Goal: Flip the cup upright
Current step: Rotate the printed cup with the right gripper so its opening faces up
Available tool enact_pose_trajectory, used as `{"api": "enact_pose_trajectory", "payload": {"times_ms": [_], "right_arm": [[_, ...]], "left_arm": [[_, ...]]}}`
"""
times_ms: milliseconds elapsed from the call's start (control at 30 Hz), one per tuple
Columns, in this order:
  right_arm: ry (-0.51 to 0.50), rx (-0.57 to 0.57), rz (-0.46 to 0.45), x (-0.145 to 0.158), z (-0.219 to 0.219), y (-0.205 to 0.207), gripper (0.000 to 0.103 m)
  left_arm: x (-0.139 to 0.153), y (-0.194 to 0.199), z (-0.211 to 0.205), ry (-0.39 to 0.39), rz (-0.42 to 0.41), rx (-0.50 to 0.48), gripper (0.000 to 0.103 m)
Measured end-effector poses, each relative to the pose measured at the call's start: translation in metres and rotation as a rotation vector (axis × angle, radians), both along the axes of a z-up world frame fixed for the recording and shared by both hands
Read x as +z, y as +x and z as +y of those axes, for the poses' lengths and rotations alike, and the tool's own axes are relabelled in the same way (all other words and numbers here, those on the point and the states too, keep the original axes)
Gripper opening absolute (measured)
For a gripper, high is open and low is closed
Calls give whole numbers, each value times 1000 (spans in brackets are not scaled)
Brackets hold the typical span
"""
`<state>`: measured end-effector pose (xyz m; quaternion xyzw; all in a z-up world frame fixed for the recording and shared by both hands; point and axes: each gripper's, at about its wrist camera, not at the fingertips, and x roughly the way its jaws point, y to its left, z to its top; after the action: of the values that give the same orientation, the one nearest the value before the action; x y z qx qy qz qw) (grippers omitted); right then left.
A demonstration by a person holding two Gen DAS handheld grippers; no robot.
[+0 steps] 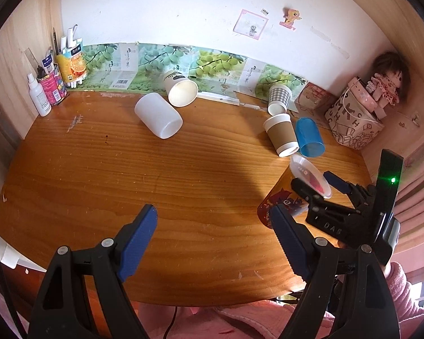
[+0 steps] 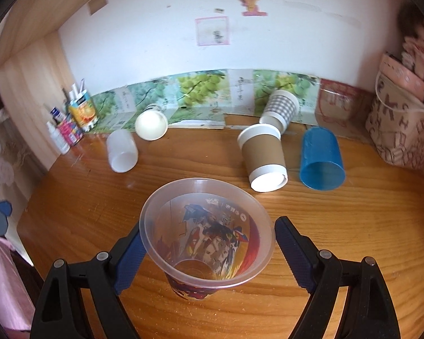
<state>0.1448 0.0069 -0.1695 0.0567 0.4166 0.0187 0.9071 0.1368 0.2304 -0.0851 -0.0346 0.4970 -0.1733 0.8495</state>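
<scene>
A wooden desk (image 1: 127, 169) sits in a light wood alcove against a white wall, with a strip of green grape pictures (image 2: 200, 90) along the back edge. In the left corner stand a white bottle (image 1: 38, 96), a pink pen pot (image 1: 52, 86) and an orange juice carton (image 1: 72, 66). In the right corner a doll (image 1: 388, 82) sits on patterned boxes (image 1: 353, 121).

The clear printed cup (image 2: 206, 240) stands on the desk near the front right, mouth up and slightly tilted, between the blue fingers of the right gripper (image 2: 209, 254). Those fingers are spread wider than the cup — the right one is clearly apart from its rim, while the left one is partly hidden behind the rim, so contact there cannot be told. In the left wrist view the same cup (image 1: 285, 195) appears beside the right gripper (image 1: 322, 186), its wall partly hidden by the left gripper's finger.

The left gripper (image 1: 214, 240) hangs over bare desk near the front edge, jaws wide apart and holding nothing.

Five other cups lie on their sides farther back: a frosted white cup (image 1: 158, 115) and a white paper cup (image 1: 181, 89) at the left, and — at the right — a checked cup (image 2: 279, 108), a brown-sleeved cup (image 2: 264, 158) touching it, and a blue cup (image 2: 320, 159) just beside that.
</scene>
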Motion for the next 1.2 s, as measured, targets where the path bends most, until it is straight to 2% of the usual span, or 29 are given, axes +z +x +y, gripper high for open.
{"api": "enact_pose_trajectory", "payload": {"times_ms": [133,300,867,1200], "right_arm": [[-72,75,-21,-1,18,-7,88],[-103,152,-34,-1,31,-18,88],[-60,211,-8,-1,46,-39,89],[-44,299,4,2,60,-48,92]], "left_arm": [[-1,-2,0,3,5,-3,85],[-2,-3,0,2,9,-4,85],[-5,-18,5,-10,16,5,85],[-4,-28,14,-29,13,40,85]]}}
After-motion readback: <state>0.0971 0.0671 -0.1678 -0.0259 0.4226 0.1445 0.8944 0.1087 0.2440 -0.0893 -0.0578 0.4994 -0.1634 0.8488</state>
